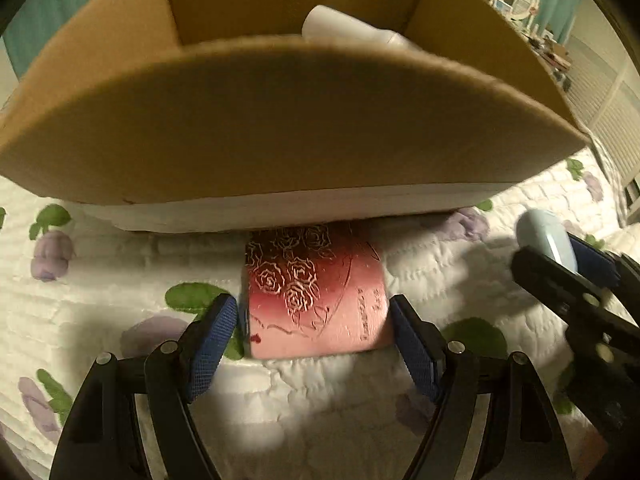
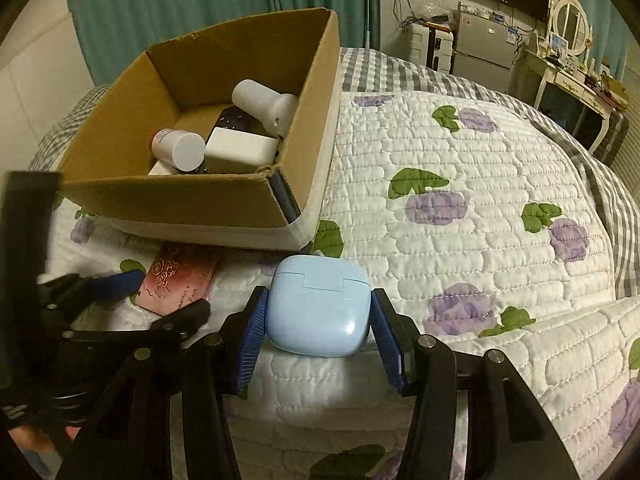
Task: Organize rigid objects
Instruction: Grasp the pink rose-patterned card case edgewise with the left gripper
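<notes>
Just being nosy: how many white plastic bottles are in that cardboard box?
2. A large white plastic bottle lies against the brown cardboard box's far right wall; a smaller white-capped bottle lies near its front left. Others may be hidden underneath.

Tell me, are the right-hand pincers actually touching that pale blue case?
Touching. In the right wrist view the right gripper has a blue pad pressed against each side of the pale blue case, with no gap visible.

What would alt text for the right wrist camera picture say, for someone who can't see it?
A handheld right gripper closes its blue-padded fingers around a pale blue rounded case on a floral quilt. Behind sits an open cardboard box holding white bottles and small boxes; at left, the left gripper flanks a pink rose-patterned box.
</notes>
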`<state>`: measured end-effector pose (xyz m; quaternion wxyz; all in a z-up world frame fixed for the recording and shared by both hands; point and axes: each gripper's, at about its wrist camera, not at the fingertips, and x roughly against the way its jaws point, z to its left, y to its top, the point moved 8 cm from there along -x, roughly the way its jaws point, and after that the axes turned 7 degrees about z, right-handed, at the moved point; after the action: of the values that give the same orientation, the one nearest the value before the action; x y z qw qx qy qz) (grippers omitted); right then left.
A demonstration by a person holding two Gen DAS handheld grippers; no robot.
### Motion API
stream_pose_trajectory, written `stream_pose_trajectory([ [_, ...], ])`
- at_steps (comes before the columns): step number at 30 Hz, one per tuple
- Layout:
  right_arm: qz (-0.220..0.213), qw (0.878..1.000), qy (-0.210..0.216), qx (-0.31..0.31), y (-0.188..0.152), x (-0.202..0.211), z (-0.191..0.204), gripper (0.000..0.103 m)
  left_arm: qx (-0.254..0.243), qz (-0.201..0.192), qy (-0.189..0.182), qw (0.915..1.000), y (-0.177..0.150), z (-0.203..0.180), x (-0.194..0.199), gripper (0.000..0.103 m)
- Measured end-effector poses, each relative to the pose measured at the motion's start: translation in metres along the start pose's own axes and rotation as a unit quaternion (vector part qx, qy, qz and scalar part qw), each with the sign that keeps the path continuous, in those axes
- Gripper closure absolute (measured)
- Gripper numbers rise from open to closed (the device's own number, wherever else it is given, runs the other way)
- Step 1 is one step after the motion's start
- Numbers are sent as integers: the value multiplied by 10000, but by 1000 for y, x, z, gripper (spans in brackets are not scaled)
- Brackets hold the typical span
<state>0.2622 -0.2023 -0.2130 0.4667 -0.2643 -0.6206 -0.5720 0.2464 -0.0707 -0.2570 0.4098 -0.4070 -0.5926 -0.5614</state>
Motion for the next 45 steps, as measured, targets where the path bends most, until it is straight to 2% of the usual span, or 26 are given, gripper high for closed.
stream_pose_trajectory([
  [5, 19, 10000, 17, -27, 2, -4, 5, 52, 188, -116, 83, 9997, 7, 4, -6, 23],
  [8, 27, 10000, 16, -29, 2, -5, 6, 52, 80, -164, 128, 9998, 4, 0, -1, 28],
  [9, 20, 10000, 12, -27, 3, -4, 6, 52, 46, -146, 60, 9999, 3, 0, 2, 33],
  [14, -67, 10000, -34, 10, 5, 3, 7, 52, 54, -97, -100, 9999, -8, 7, 16, 33],
  [22, -350, 9990, -162, 220, 11, 35, 17, 52, -5, -315, -495, 9983, -29, 14, 62, 35],
  [23, -380, 9988, -177, 239, 11, 38, 18, 52, -2, -399, -416, 9983, -30, 14, 70, 85],
  [24, -417, 9986, -197, 261, 11, 43, 20, 52, -21, -389, -475, 9981, -31, 17, 74, 96],
  [25, -442, 9984, -199, 281, 11, 47, 22, 52, 24, -338, -736, 9967, -33, 18, 77, 96],
  [27, -489, 9981, -219, 311, 10, 55, 27, 52, -56, -276, -759, 9967, -30, 14, 79, 98],
  [32, -536, 9978, -220, 335, 1, 62, 36, 52, -29, 20, -906, 9959, -51, 5, 70, 95],
  [34, -519, 9979, -236, 302, -3, 60, 33, 52, 33, 206, -922, 9955, -58, 5, 64, 81],
  [35, -509, 9981, -235, 265, -5, 59, 31, 52, 72, 278, -931, 9952, -60, 6, 62, 61],
  [36, -501, 9982, -230, 236, -5, 58, 30, 52, 110, 309, -945, 9950, -62, 5, 61, 50],
  [38, -494, 9984, -209, 191, -5, 56, 27, 52, 74, 384, -1039, 9938, -64, -1, 58, 50],
  [40, -501, 9985, -166, 143, -5, 55, 24, 52, 50, 619, -970, 9933, -68, -5, 47, 49],
  [42, -500, 9986, -112, 90, -6, 54, 20, 52, 19, 784, -963, 9923, -75, -10, 36, 39],
  [45, -490, 9988, -20, -10, -5, 51, 15, 52, 11, 800, -947, 9923, -73, -17, 29, 33],
])
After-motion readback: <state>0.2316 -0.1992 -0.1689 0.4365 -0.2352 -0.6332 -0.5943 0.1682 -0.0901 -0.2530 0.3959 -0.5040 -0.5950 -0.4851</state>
